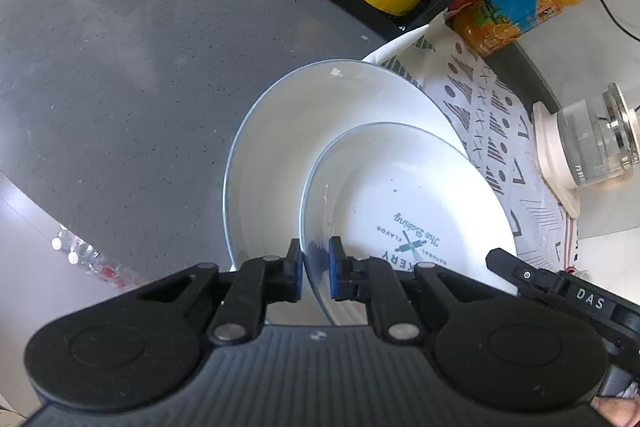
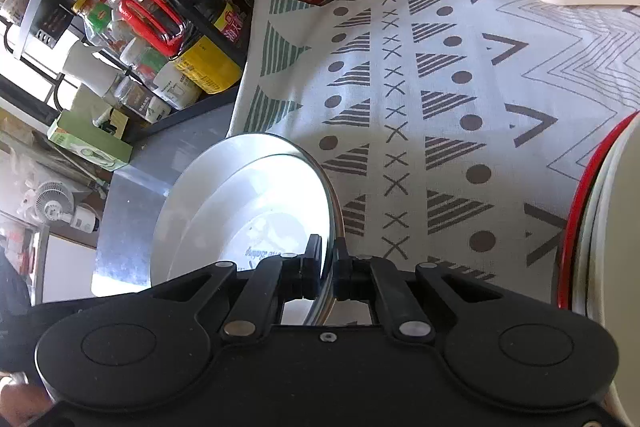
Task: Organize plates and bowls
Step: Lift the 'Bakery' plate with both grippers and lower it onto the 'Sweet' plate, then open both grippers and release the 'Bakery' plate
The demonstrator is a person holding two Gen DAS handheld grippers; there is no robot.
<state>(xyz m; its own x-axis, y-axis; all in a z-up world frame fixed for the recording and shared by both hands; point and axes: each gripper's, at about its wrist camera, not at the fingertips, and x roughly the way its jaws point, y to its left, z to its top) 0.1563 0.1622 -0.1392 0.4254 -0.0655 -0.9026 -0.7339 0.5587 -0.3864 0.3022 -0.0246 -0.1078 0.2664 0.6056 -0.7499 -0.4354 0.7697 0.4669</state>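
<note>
The left gripper point(image 1: 316, 275) pinches the near rim of the small plate point(image 1: 404, 219), which sits inside the big plate point(image 1: 288, 147). The right gripper point(image 2: 329, 269) has its fingers pinched on the big plate's edge. Both plates sit half on the grey table point(image 1: 120, 67), half on the patterned cloth point(image 2: 420, 107). They look hard, smooth and slippery, and would break if dropped. The rim is the best place to hold.

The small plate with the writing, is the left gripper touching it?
Touching. In the left wrist view, the left gripper has its blue pads pressed on both sides of the small plate's rim.
</note>
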